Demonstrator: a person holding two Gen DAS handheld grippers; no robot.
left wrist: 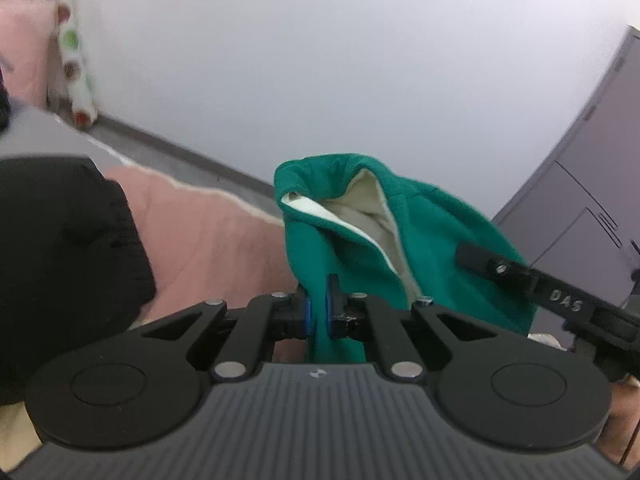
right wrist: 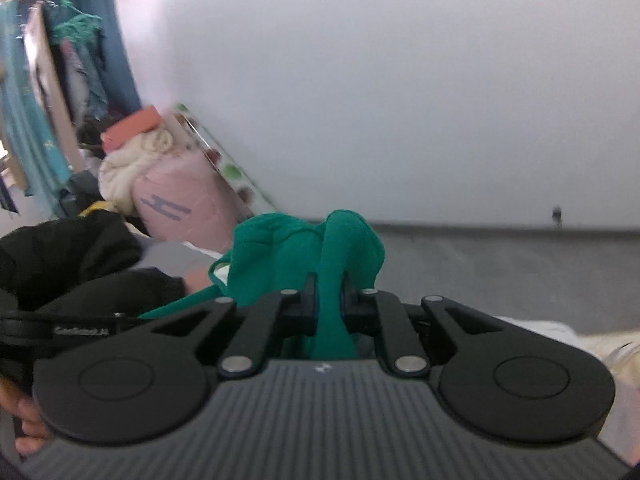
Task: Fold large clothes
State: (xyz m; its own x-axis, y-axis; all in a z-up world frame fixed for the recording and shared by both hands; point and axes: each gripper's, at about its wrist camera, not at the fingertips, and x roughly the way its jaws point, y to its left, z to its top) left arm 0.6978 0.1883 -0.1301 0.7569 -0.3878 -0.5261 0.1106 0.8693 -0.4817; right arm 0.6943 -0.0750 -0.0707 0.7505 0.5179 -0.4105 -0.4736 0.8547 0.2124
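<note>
Item: left gripper (left wrist: 317, 307), black two-finger w/ blue pads, clenched on a fold of green fleece garment w/ cream lining (left wrist: 420, 232). Right gripper (right wrist: 328, 307), same type, clamped on another bunch of same cloth. Garment hangs lifted betw. both, above pink bed cover (left wrist: 216, 236); prob. held at two points to spread it for folding. Black sleeve (left wrist: 60, 240) at left.

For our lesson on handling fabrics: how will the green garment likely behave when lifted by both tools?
The green garment bunches and droops around the left tool, so probably floppy. Its cream lining suggests some thickness, perhaps weight. Pinched in the right tool, it looks unlikely to slip.
</note>
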